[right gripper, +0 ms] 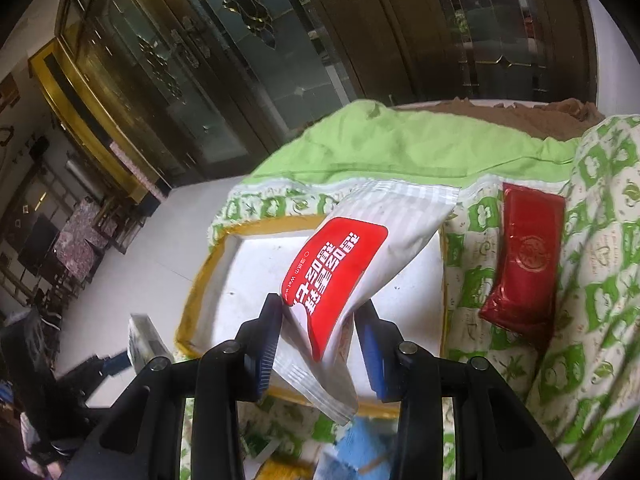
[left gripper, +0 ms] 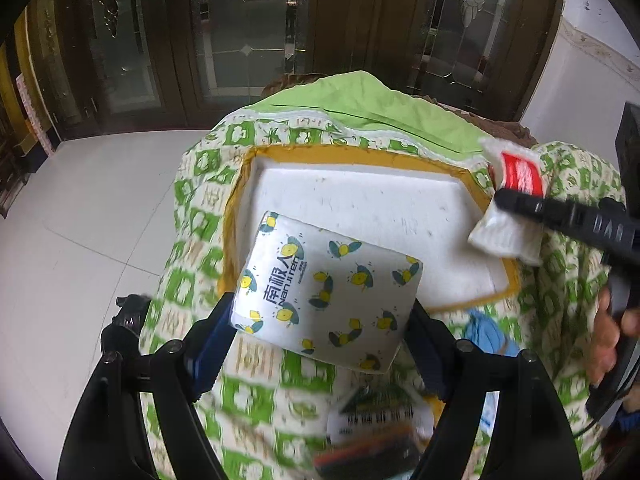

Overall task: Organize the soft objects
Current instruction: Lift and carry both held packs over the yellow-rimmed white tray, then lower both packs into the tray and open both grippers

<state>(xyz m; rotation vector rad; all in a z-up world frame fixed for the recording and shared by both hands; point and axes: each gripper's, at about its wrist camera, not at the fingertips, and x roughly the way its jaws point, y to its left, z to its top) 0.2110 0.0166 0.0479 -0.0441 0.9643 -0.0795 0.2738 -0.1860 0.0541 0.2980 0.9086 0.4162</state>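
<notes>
My left gripper [left gripper: 322, 312] is shut on a white tissue pack [left gripper: 326, 288] printed with yellow lemons, held over the near left corner of a white foam tray [left gripper: 376, 200] with a yellow rim. My right gripper [right gripper: 320, 316] is shut on a white wet-wipe pack [right gripper: 344, 256] with a red label, hanging over the same tray [right gripper: 240, 272]. In the left wrist view that wipe pack [left gripper: 516, 200] hangs at the tray's right edge, clamped by the right gripper [left gripper: 504, 196]. The left gripper and its tissue pack [right gripper: 144, 340] show at the tray's left in the right wrist view.
The tray lies on a green-and-white patterned quilt [left gripper: 192, 272] with a plain green lining [right gripper: 400, 148]. A dark red packet [right gripper: 524, 264] lies on the quilt right of the tray. Blurred packs [left gripper: 376, 428] and a blue item [right gripper: 360, 444] lie near the camera. White floor [left gripper: 92, 216] and dark glass cabinets [left gripper: 224, 40] stand behind.
</notes>
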